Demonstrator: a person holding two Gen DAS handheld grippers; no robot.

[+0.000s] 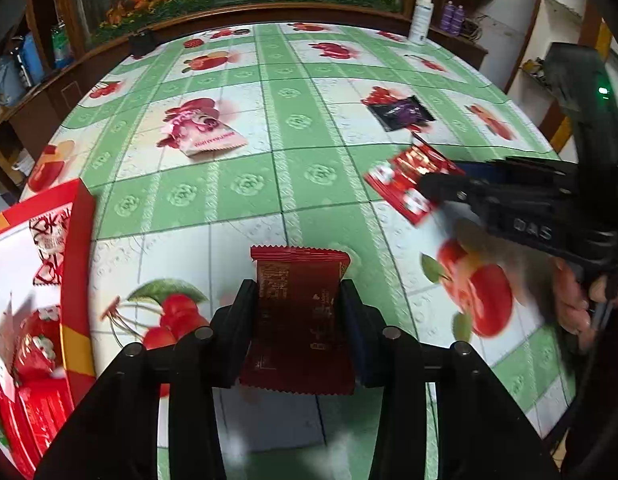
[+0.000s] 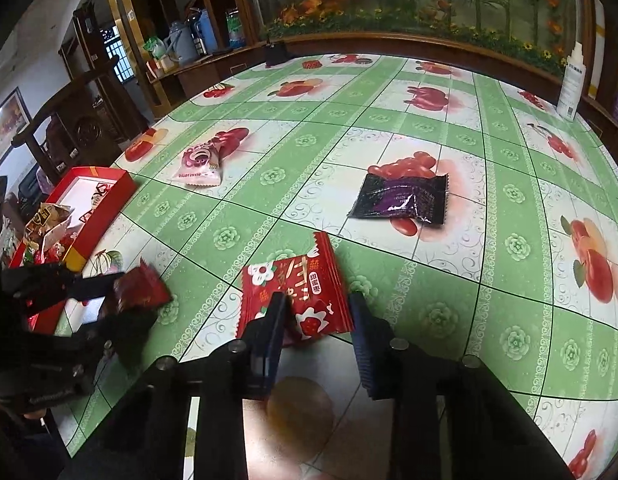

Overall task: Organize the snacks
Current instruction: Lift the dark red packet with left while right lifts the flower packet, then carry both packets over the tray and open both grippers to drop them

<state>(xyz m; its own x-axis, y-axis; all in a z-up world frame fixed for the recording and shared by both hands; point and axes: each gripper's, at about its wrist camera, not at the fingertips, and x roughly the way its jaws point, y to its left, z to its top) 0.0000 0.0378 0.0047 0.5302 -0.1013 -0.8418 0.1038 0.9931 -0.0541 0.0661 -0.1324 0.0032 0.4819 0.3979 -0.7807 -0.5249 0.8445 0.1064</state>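
My left gripper [image 1: 299,292] is shut on a dark red snack packet [image 1: 299,312] and holds it above the table; it also shows in the right wrist view [image 2: 139,286]. My right gripper [image 2: 319,306] straddles a bright red packet with white flowers [image 2: 293,292]; its left finger presses on the packet, and its right finger is just off the packet's edge, the jaws apart. This packet shows in the left wrist view [image 1: 407,184]. A red box [image 1: 75,280] with several snacks stands at the left [image 2: 89,216]. A pink packet [image 2: 199,162] and a black-purple packet [image 2: 401,200] lie on the table.
The table has a green and white fruit-print cloth [image 2: 389,120]. A white spray bottle [image 2: 571,84] stands at the far right edge. A small black object [image 2: 275,54] sits at the far edge. Wooden shelves and a chair stand beyond the left side.
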